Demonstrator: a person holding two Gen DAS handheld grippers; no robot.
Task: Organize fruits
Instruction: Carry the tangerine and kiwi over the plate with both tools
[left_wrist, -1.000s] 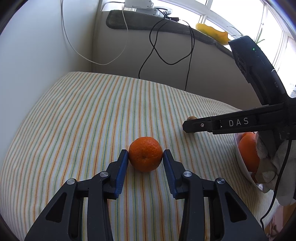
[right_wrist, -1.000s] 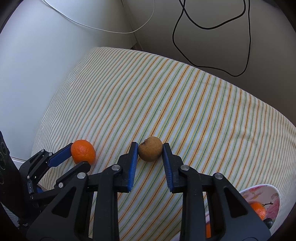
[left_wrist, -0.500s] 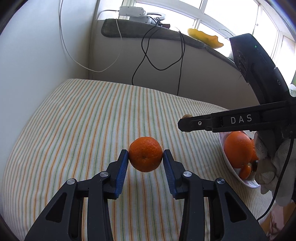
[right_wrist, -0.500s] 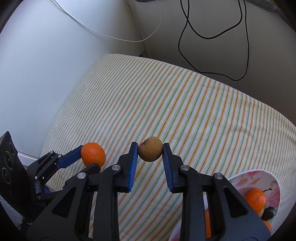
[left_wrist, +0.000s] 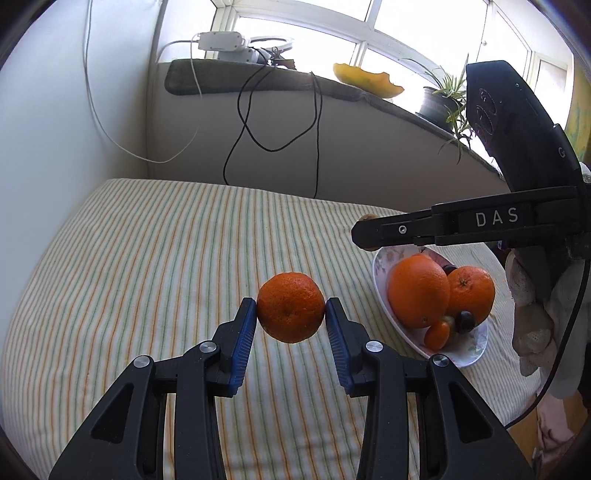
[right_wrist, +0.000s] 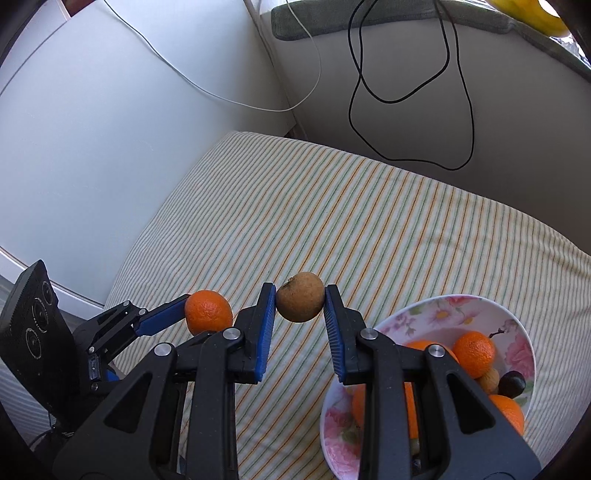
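Note:
My left gripper (left_wrist: 290, 314) is shut on a mandarin (left_wrist: 290, 312), held off the striped cloth (left_wrist: 147, 266). My right gripper (right_wrist: 300, 306) is shut on a small brown round fruit (right_wrist: 300, 301), also lifted above the cloth. In the right wrist view the left gripper with its mandarin (right_wrist: 208, 312) hangs to the left. A floral bowl (right_wrist: 517, 347) at the lower right holds oranges, a dark grape and other small fruit. In the left wrist view the same bowl (left_wrist: 380, 280) sits to the right, under the right gripper's black finger (left_wrist: 406, 230).
The striped cloth covers a table set in a corner between a white wall (left_wrist: 55, 129) and a grey ledge wall (left_wrist: 351, 147). Black and white cables (right_wrist: 406, 92) hang down the wall. A potted plant (left_wrist: 443, 99) and a yellow object (left_wrist: 365, 79) stand on the sill.
Both grippers have risen off the cloth with their fruit. The views have drawn back and swung toward the bowl, which now shows much more fully in both.

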